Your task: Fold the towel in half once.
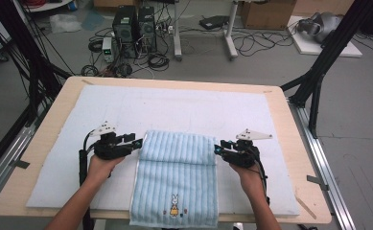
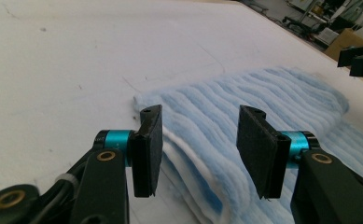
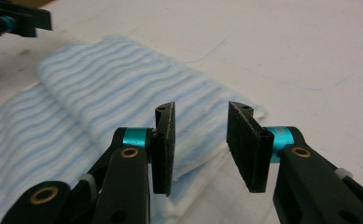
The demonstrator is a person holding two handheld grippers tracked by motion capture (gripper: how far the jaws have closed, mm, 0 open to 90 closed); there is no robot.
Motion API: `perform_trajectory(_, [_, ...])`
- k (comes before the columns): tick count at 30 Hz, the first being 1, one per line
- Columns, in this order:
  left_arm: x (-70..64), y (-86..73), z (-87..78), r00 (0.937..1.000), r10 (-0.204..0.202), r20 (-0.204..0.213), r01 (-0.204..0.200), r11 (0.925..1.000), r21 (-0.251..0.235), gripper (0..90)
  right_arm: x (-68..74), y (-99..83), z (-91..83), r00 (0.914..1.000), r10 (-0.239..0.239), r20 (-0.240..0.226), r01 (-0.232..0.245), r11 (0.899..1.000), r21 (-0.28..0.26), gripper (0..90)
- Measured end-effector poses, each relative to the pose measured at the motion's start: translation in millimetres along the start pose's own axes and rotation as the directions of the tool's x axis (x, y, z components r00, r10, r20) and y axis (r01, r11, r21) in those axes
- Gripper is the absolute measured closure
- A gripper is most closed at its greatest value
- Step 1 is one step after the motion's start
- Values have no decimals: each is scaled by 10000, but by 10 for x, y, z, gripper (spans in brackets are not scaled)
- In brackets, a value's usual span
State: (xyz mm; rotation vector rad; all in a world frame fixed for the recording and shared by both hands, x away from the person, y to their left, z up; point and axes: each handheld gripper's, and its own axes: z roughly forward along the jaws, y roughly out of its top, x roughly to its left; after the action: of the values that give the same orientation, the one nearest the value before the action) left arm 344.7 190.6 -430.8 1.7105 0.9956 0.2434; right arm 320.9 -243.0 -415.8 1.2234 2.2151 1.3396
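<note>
A light-blue striped towel (image 1: 177,179) lies on a white mat (image 1: 184,108) covering a wooden table (image 1: 297,158), its far end folded back toward the person into a thick band (image 1: 177,147) — its near end, stitched with a small rabbit figure (image 1: 174,206), hangs just over the table's near edge. The left gripper (image 1: 135,142) sits at the band's left end and the right gripper (image 1: 219,149) at its right end, each held in one of the person's hands. In the left gripper view, the jaws stand apart with the folded corner of the towel (image 2: 202,140) between them, nothing pinched. In the right gripper view, the jaws likewise stand apart over the opposite corner of the towel (image 3: 202,140) — pads clear of the cloth. Beyond the table's far edge, two computer towers (image 1: 135,28) and tangled cables (image 1: 157,60) sit on the grey floor.
</note>
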Motion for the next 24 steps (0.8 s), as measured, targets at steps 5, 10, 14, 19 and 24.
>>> perform_trajectory(5, [62, 90, 236, 9998, 40, -190, -29, 9983, 590, 489, -76, 58, 235, 9989, 73, 469, -107, 9974, 718, 503])
perform_trajectory(10, [109, 130, 446, 9981, -253, -556, 305, 9950, 955, 471, -151, 135, 497, 9969, 218, 762, -310, 9921, 1213, 464])
perform_trajectory(14, [83, 77, 584, 9956, 322, -876, -155, 9826, 1849, 548, -140, 145, 652, 9963, -183, 844, 28, 9838, 1793, 581])
perform_trajectory(19, [9, 67, 597, 9839, 1430, -1074, -1158, 9670, 2269, 862, -100, 145, 691, 9962, -702, 516, 590, 9795, 1925, 819])
perform_trajectory(24, [20, 113, 526, 9896, 1072, -954, -900, 9814, 1693, 873, -129, 157, 651, 9977, -532, 426, 457, 9859, 1613, 843])
